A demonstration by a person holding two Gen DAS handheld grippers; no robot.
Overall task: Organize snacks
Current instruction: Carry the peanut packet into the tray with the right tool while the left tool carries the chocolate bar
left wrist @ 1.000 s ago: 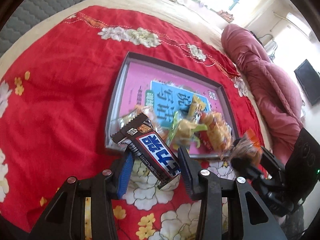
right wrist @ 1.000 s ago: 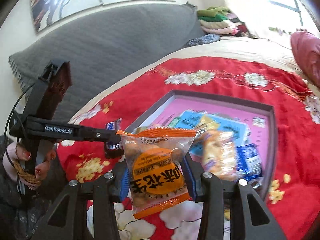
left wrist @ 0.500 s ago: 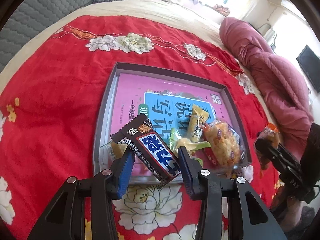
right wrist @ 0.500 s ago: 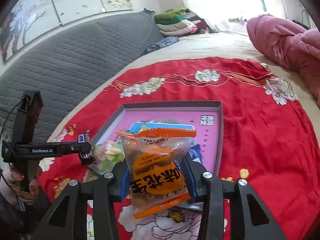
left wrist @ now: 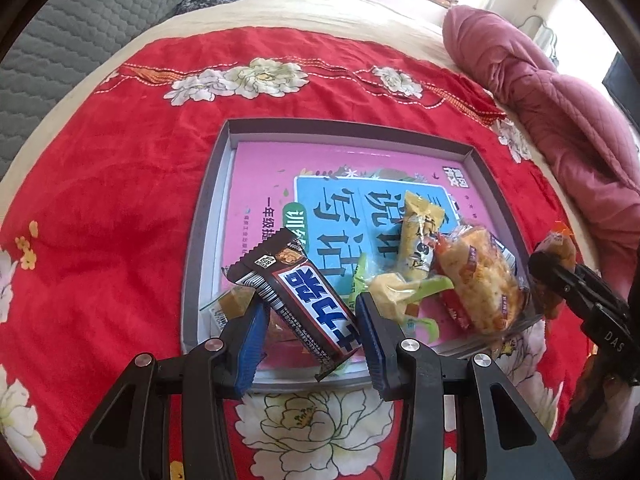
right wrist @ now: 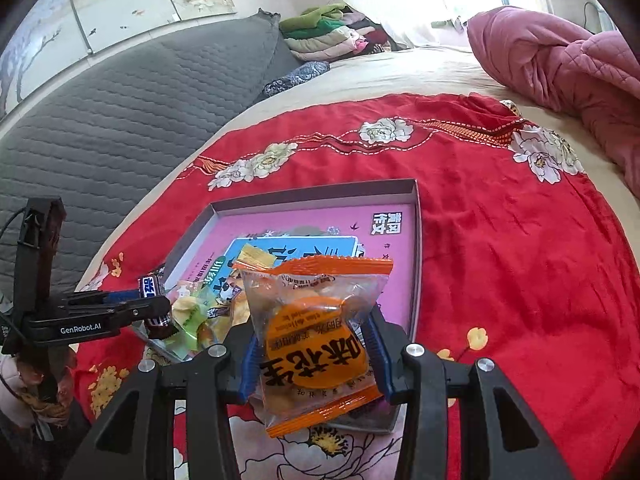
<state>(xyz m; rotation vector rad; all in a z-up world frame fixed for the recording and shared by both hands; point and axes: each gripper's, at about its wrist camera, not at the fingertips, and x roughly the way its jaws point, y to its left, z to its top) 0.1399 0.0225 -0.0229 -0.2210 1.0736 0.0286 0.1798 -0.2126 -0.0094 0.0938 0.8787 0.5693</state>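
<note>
My left gripper [left wrist: 310, 328] is shut on a dark brown chocolate bar [left wrist: 296, 296] with a blue and white label, held over the near edge of the grey tray [left wrist: 208, 208]. My right gripper [right wrist: 314, 354] is shut on a clear and orange snack packet [right wrist: 316, 332] over the tray's near corner [right wrist: 416, 240]. The tray holds a pink book [left wrist: 320, 168] and several snack packets [left wrist: 472, 276]. The left gripper also shows in the right wrist view [right wrist: 156, 308], and the right gripper in the left wrist view [left wrist: 560, 276].
The tray lies on a red flowered blanket [left wrist: 100, 184] on a bed. A pink quilt [left wrist: 568, 112] is bunched at the right. A grey padded headboard [right wrist: 120, 100] and folded clothes [right wrist: 328, 36] are at the far side.
Both grippers have moved in over the tray's near edge with their snacks still held. The right gripper has swung away to the right in the left view.
</note>
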